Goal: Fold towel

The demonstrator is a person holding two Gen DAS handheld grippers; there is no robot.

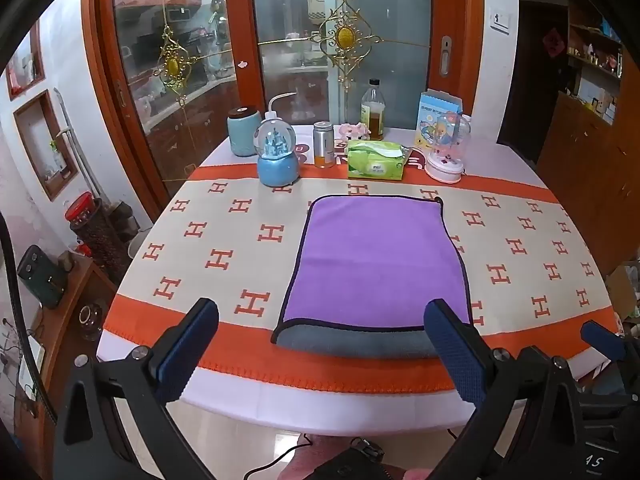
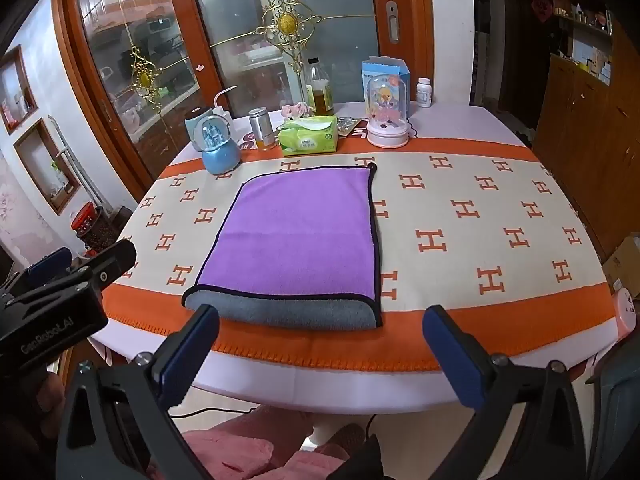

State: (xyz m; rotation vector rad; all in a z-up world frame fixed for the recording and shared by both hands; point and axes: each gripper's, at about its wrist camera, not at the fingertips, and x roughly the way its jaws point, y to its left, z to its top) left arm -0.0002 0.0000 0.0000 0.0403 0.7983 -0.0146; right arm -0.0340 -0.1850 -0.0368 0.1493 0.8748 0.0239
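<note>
A purple towel (image 1: pixel 372 256) with a dark hem and a grey underside lies folded flat on the table, its grey fold edge toward me; it also shows in the right wrist view (image 2: pixel 296 236). My left gripper (image 1: pixel 320 344) is open and empty, held off the table's near edge in front of the towel. My right gripper (image 2: pixel 320 348) is open and empty, also off the near edge, just right of the left one. The left gripper's body shows at the left of the right wrist view (image 2: pixel 60 300).
The round table (image 1: pixel 224 240) has an orange and cream H-pattern cloth. Along its far side stand a blue snow globe (image 1: pixel 277 156), a metal can (image 1: pixel 323 144), a green tissue pack (image 1: pixel 376 159), an oil bottle (image 1: pixel 373 110), a dome ornament (image 1: pixel 446 152) and a blue box (image 1: pixel 438 114).
</note>
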